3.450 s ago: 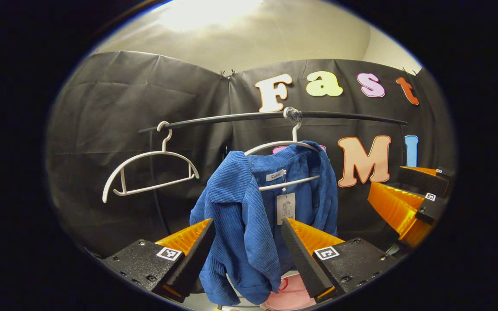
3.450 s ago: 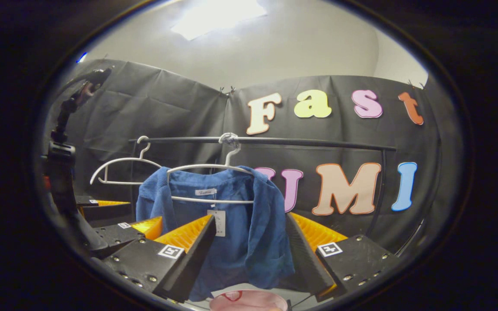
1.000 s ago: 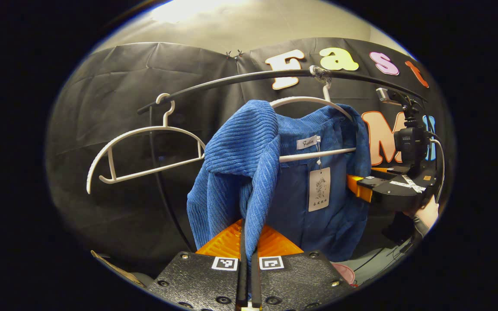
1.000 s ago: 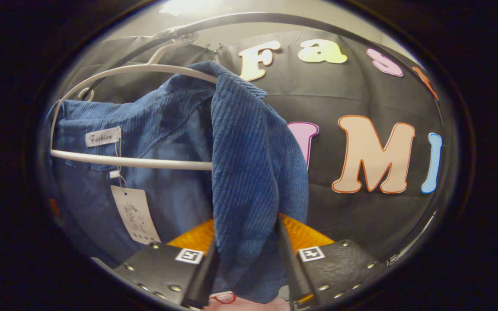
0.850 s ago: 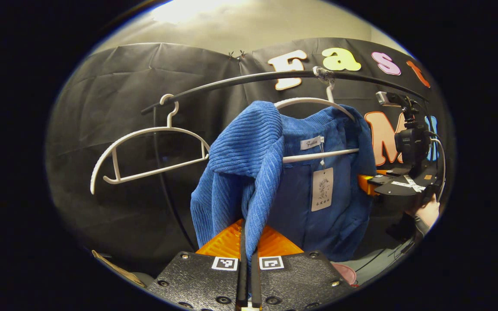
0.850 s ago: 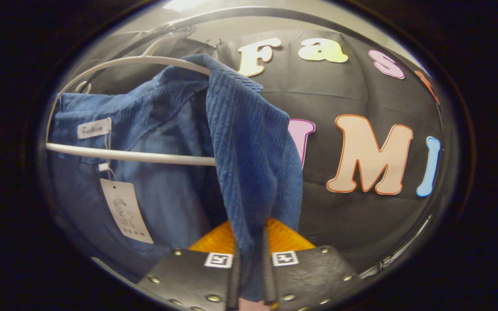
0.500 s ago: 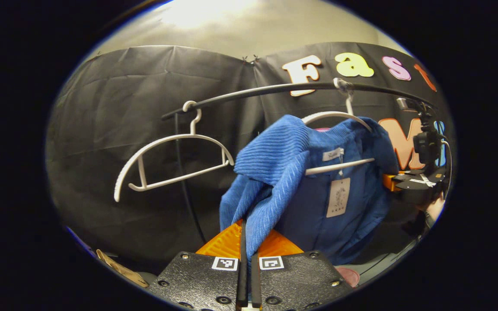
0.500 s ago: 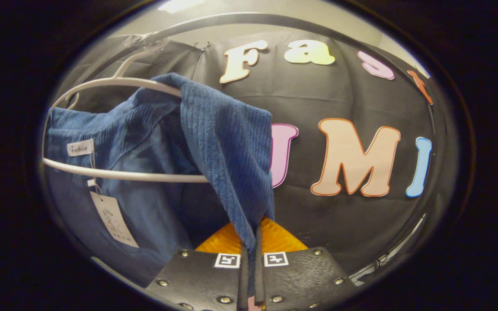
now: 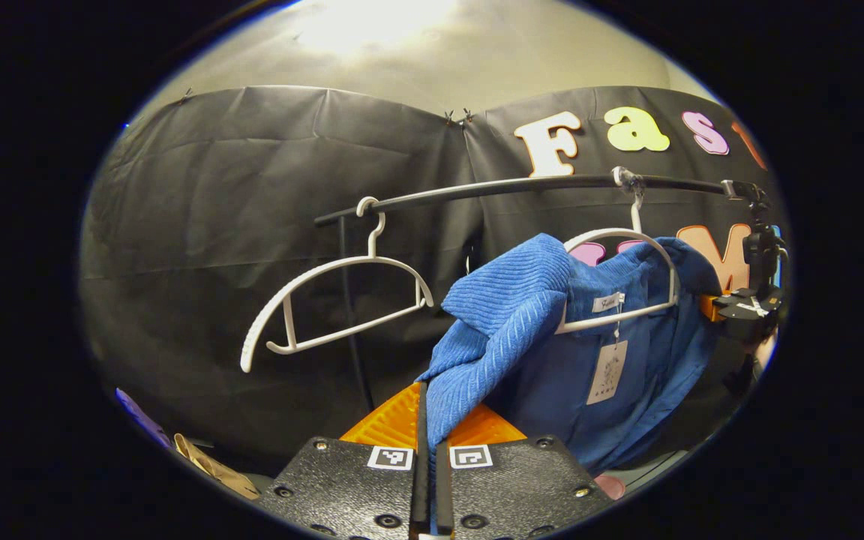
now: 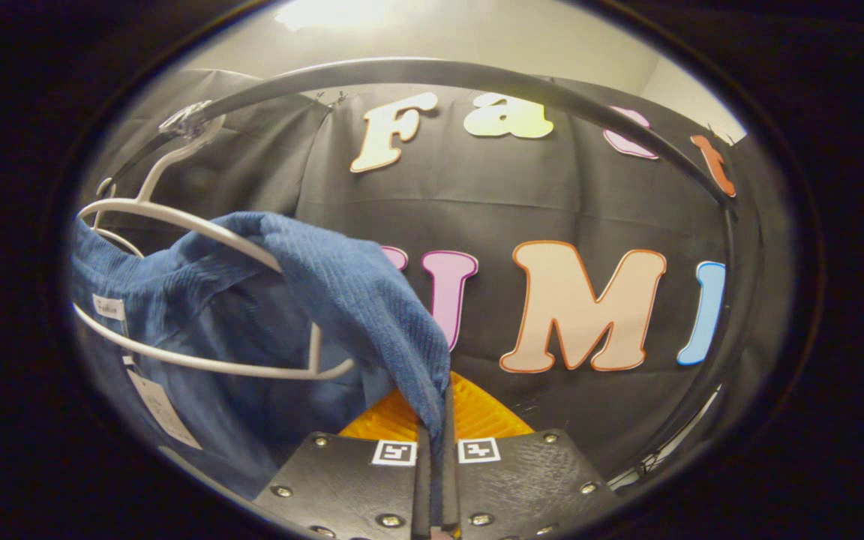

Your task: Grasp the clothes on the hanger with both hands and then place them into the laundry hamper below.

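Since half a second ago both shoulders of the blue jacket [image 9: 507, 315] have slid outward and lower on the white hanger [image 9: 619, 240], so it's peeling off now instead of sitting square.

In the left gripper view, the left gripper [image 9: 427, 427] at bottom centre has its fingers pinched together on a fold of the jacket's shoulder, cloth running up and right toward the hanger. Same deal in the right gripper view: the right gripper [image 10: 436, 431] is clamped on the other shoulder at bottom centre, and the hanger bar [image 10: 207, 364] sits bare in the left half of the frame.

The jacket is mostly draped over the hanger at centre right of the left gripper view, paper tag [image 9: 606, 373] dangling. The hamper, I'd guess, is that pinkish rim [image 9: 612, 485] low right, but it's too little to be sure.

Tips: keep both grips tight, pull the shoulders apart and slightly up so the collar clears the hanger ends. Watch the rail [image 9: 522, 186]; yank too hard and the hanger may hop off. The empty hanger [image 9: 327, 300] at left centre is close, so don't swing into it.
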Demonstrator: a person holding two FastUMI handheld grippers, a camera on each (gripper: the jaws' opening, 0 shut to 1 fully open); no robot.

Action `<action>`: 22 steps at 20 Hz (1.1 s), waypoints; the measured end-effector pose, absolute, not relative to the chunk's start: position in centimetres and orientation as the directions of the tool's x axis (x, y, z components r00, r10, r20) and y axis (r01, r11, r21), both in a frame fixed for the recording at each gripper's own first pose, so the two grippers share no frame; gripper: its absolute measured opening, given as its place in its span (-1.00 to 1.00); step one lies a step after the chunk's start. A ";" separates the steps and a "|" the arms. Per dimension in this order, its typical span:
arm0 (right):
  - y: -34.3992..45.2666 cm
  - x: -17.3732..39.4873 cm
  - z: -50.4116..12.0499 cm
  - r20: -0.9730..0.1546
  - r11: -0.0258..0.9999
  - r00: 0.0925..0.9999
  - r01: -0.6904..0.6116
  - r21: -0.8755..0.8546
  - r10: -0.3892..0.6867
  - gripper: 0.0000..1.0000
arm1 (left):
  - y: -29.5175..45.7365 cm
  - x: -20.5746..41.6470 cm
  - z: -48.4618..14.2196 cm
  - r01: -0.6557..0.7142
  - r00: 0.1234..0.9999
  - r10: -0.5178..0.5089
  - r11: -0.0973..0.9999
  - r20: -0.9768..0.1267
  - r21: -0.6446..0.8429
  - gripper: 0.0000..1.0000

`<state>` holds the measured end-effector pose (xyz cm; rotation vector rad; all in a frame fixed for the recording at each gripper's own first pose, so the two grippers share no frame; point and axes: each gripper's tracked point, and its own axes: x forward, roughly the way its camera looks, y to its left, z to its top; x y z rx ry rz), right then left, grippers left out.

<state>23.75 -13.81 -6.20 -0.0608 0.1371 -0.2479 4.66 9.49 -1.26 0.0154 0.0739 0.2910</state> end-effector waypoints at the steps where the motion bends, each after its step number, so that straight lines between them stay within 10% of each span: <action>1: -14.1 23.9 -6.0 -0.122 0.967 0.960 0.245 -0.077 -0.253 -0.88 | 9.6 4.5 -1.1 -0.287 0.955 0.288 0.958 -0.067 0.021 -0.95; 22: -17.2 30.3 -7.8 -0.093 0.940 0.949 0.310 0.139 -0.300 -0.89 | 12.8 3.2 2.6 -0.310 0.951 0.310 0.951 -0.001 -0.012 -0.95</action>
